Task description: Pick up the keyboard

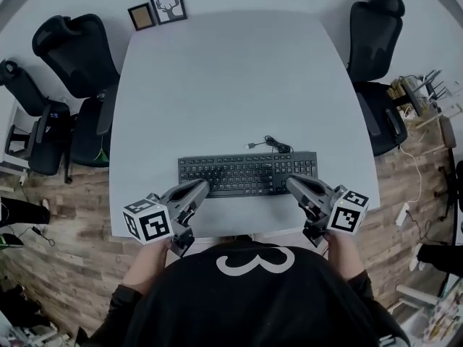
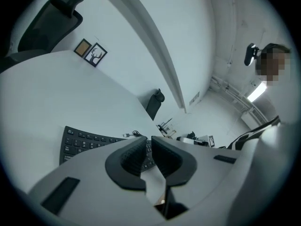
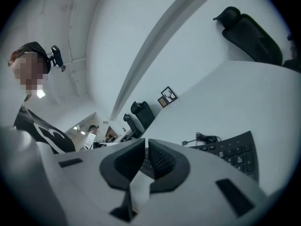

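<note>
At lower left, the left claw point(image 1: 205, 186) angles inward, jaws together and empty; at lower right, the right claw point(image 1: 290, 182) mirrors it.

The left gripper point(image 2: 146, 142), its dark ribbed jaws drawn nearly together with nothing between them, points across a pale grey table point(image 2: 51, 98). A black keyboard point(image 2: 82, 142) lies just beyond the jaw tips, its cable point(image 2: 134, 134) curled at the far edge. Two small framed pictures point(image 2: 90, 51), one showing a deer's head, stand at the table's back edge. An office chair point(image 2: 49, 22) stands at upper left, a second chair point(image 2: 155, 103) past the far corner. At right, a person point(image 2: 256, 131) in black wears a head-mounted camera point(image 2: 250, 54).
</note>
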